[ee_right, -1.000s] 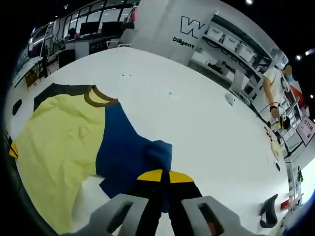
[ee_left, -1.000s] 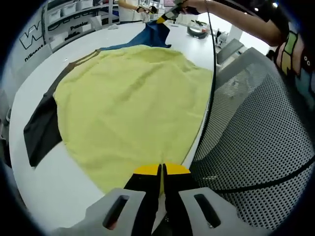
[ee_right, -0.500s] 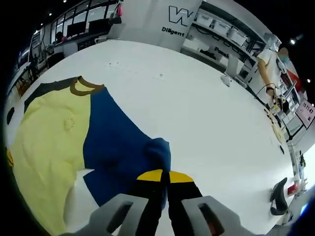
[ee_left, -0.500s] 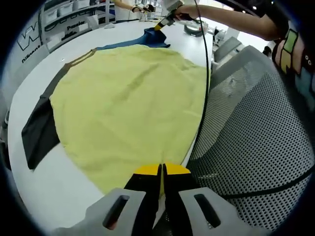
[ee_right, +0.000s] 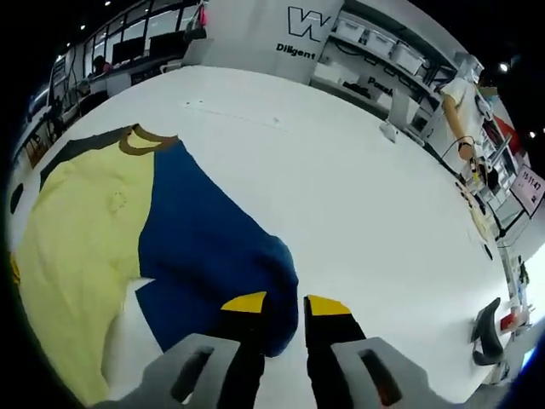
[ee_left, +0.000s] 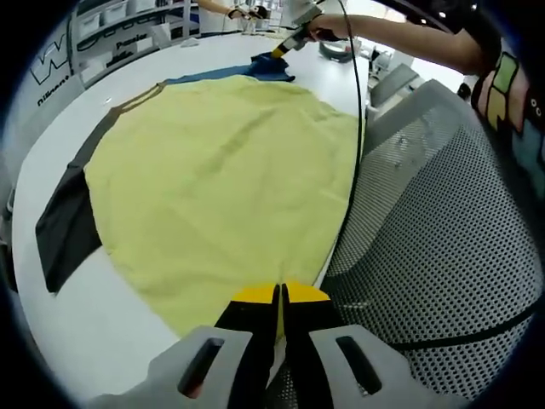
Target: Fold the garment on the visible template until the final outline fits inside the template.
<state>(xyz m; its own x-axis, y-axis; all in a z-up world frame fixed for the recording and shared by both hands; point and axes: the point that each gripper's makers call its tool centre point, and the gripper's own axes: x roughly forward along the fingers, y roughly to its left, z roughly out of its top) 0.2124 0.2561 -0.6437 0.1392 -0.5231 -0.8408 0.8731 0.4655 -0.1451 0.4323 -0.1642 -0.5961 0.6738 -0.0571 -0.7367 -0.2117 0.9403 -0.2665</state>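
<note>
Yellow-and-blue garment (ee_left: 213, 170), one: left gripper (ee_left: 279, 294) pinches its hem; right gripper (ee_right: 286, 304) gapes.

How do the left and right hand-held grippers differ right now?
The left hand-held gripper has its jaws shut on the yellow garment's hem; the right hand-held gripper has its jaws apart, holding nothing, over the blue sleeve. Both have yellow tips on black jaws.

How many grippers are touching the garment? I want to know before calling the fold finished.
1. The left gripper is shut on the yellow hem of the garment at the table edge. The right gripper is open beside the blue sleeve.
</note>
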